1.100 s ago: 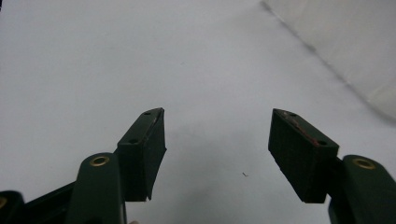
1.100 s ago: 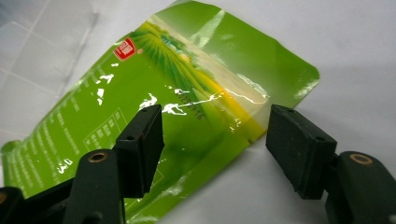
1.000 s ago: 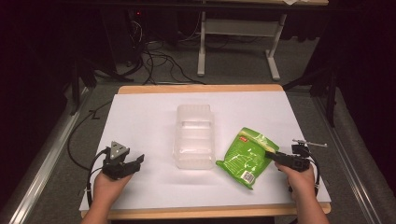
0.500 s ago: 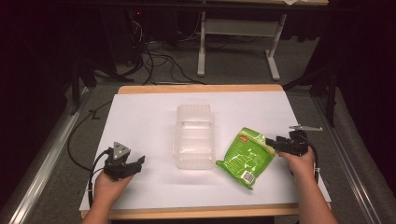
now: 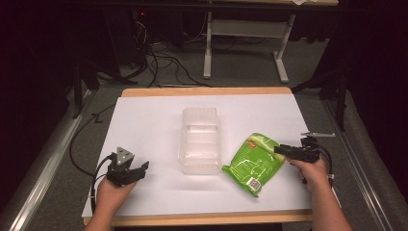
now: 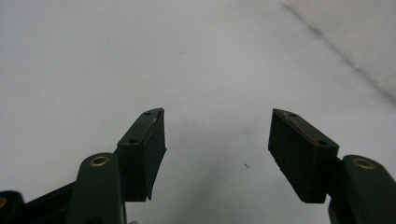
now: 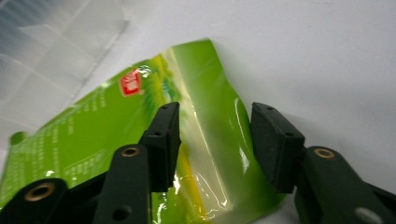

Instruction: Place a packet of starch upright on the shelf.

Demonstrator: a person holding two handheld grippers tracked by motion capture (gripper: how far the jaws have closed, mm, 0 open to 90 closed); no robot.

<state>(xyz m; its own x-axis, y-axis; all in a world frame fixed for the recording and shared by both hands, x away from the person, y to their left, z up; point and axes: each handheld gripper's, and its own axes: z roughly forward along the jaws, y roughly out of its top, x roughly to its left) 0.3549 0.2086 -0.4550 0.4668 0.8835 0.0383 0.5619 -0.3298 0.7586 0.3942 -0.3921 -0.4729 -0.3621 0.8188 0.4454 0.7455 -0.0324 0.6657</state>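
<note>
A green snack bag [image 5: 254,162] lies flat on the white table cover, right of a clear plastic container [image 5: 200,140]. My right gripper [image 5: 281,149] is open at the bag's right edge. In the right gripper view its jaws straddle the bag's [image 7: 140,121] right-hand sealed edge, one black finger [image 7: 161,144] over the green film and the other over bare table. My left gripper [image 5: 140,168] rests at the table's front left, open, its jaws [image 6: 217,149] spread over bare white surface with nothing between them.
The white-covered table [image 5: 144,120] has a wooden rim. Cables trail from both grippers off the table's sides. Behind the table are a white desk frame [image 5: 245,36] and floor cables. The clear container's corner [image 7: 51,42] shows in the right gripper view.
My right gripper has moved left from the table's right side onto the green bag's edge. The left gripper has stayed put.
</note>
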